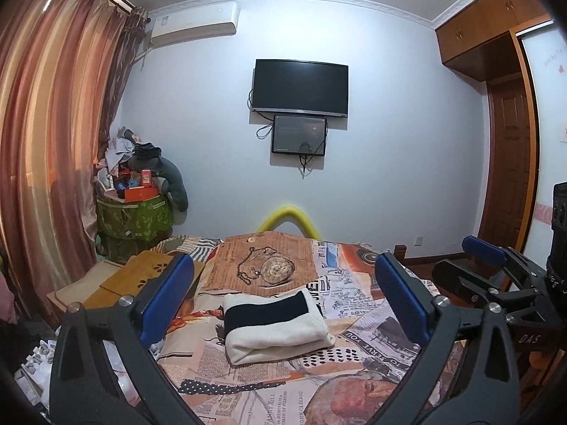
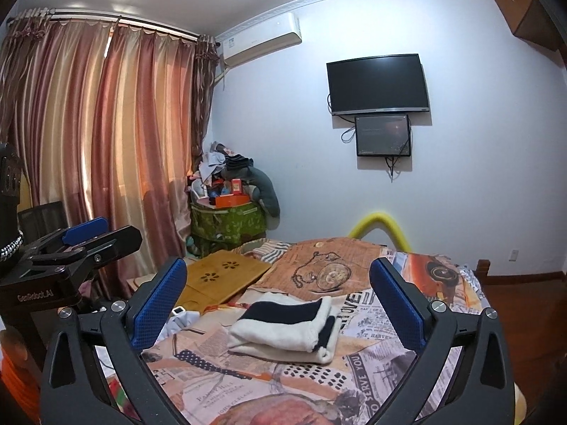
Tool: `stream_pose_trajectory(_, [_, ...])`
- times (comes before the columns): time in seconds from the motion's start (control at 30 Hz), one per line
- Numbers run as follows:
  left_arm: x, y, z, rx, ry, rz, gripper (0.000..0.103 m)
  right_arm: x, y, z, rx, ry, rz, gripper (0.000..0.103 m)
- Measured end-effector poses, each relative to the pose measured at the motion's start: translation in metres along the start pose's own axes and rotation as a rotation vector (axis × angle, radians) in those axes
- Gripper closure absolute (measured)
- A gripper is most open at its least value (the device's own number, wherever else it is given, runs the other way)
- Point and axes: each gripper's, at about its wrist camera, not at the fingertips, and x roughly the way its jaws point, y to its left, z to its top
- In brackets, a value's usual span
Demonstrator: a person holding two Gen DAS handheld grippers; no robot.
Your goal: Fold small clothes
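The folded cream-and-navy garment lies on the bed, apart from both wide-open, empty grippers: left gripper, right gripper. A bamboo lap tray, seemingly tilted, sits beside it.

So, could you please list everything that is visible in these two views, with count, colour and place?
Folded garment: one, cream with a navy band, in the middle of the bed.
Bedspread: one, newspaper and pocket-watch print, orange and white, covering the bed.
Bamboo lap tray: one, light brown, at the left edge of the bed.
Storage box: one, green, piled with clutter, in the corner.
Foam tube: one, yellow, behind the bed.
Television: one, black, on the wall.
Small screen: one, black, under the television.
Air conditioner: one, white, high on the wall.
Curtains: pink-gold, at the left.
Wardrobe: brown, at the right.
Left gripper: black with blue pads, open, empty.
Right gripper: the same, open, empty.
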Motion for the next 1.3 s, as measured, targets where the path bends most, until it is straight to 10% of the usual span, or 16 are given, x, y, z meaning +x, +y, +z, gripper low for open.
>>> stream_pose_trajectory(1.3, [0.014,0.003,-0.006,-0.006,0.028,-0.018,0.000,-0.007,-0.001,-0.001,0.016,0.016,-0.013,0.000])
